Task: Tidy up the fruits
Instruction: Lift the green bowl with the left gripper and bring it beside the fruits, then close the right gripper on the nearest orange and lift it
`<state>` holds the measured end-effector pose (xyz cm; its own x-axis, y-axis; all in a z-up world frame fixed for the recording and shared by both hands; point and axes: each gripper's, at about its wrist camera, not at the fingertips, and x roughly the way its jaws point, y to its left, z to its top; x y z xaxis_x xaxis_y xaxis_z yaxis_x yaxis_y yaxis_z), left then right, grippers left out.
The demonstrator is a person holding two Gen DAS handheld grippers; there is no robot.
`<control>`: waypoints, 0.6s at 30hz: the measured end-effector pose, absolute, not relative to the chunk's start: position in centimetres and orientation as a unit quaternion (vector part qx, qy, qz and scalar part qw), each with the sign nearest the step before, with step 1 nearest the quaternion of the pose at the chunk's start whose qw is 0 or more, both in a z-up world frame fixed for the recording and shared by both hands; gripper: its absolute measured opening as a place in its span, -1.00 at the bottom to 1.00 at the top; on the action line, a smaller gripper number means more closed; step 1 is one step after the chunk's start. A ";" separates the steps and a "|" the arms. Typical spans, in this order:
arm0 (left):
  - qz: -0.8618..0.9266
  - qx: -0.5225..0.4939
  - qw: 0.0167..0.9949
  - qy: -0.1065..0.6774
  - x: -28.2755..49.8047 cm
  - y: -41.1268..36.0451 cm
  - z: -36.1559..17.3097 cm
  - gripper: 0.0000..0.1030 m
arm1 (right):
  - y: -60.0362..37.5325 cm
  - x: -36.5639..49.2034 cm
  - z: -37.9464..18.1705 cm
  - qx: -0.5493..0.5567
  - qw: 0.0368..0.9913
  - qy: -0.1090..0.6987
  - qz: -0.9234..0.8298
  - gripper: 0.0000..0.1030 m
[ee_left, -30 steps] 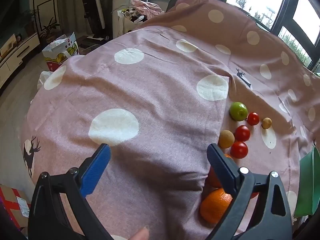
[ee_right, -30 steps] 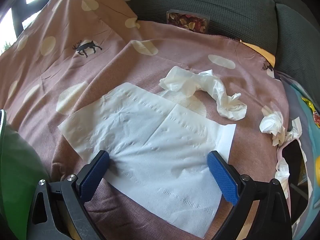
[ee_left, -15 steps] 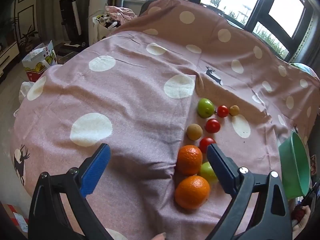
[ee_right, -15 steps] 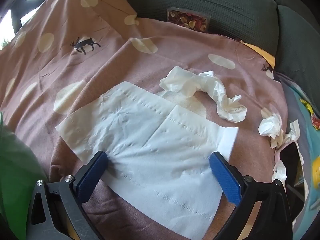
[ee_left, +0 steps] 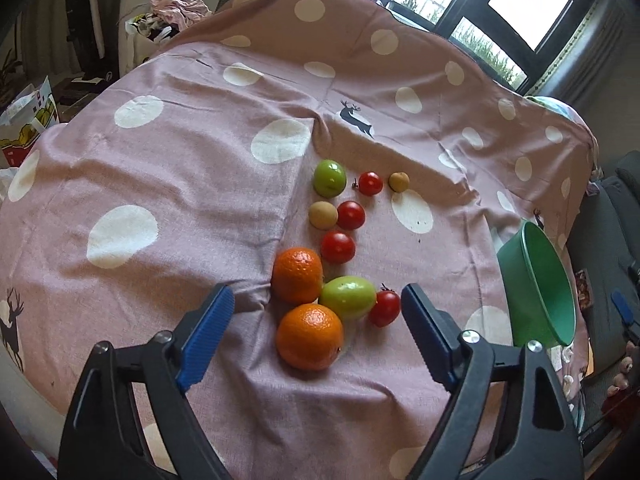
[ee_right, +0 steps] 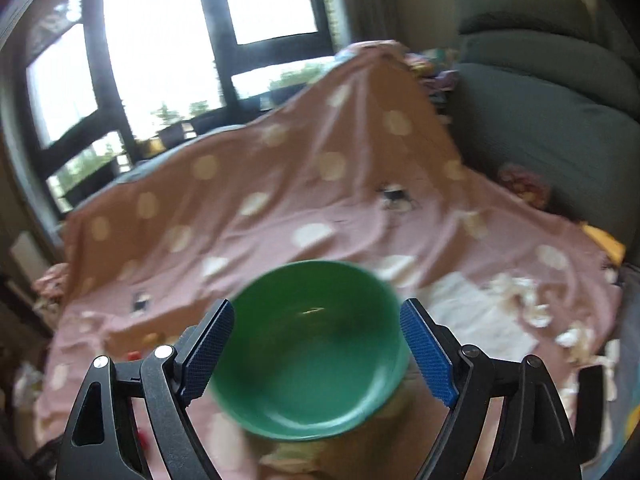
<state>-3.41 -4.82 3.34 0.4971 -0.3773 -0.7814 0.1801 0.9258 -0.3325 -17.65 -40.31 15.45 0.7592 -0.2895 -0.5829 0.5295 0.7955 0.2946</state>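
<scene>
Since the left tool (ee_left: 316, 320) has been narrowing, still ungripping, above the firm, round near orange (ee_left: 310, 336) — low centre — pinch its widest middle gently.

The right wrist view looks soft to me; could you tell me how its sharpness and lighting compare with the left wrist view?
Right wrist view: motion-blurred throughout, green bowl and spotted cloth smeared, windows blown out white. Left wrist view: sharp, evenly lit, the oranges crisp, with fisheye bending at the edges.
</scene>
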 end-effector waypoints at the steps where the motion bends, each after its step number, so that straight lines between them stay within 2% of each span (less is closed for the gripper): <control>1: -0.164 -0.098 0.854 0.483 -3.4 -5.0 3.1 0.52 | -39.3 -16.6 15.3 0.248 0.916 0.265 -0.169 0.65; 5: -0.173 -0.076 0.840 0.509 -3.3 -5.7 2.1 0.39 | -34.9 -10.9 13.1 0.306 0.897 0.319 0.025 0.65; 10: -0.168 -0.064 0.834 0.522 -3.3 -6.2 1.3 0.30 | -28.3 -5.1 9.4 0.265 0.867 0.405 0.120 0.62; 14: -0.165 -0.061 0.827 0.533 -3.2 -6.2 0.5 0.25 | -25.2 -3.7 6.7 0.291 0.823 0.454 0.180 0.25; 16: -0.161 -0.059 0.826 0.537 -3.2 -6.3 0.3 0.19 | -23.9 -4.1 6.0 0.300 0.808 0.468 0.192 0.14; 18: -0.155 -0.053 0.829 0.535 -3.2 -6.5 0.2 0.12 | -23.1 -4.3 5.5 0.296 0.798 0.485 0.200 0.12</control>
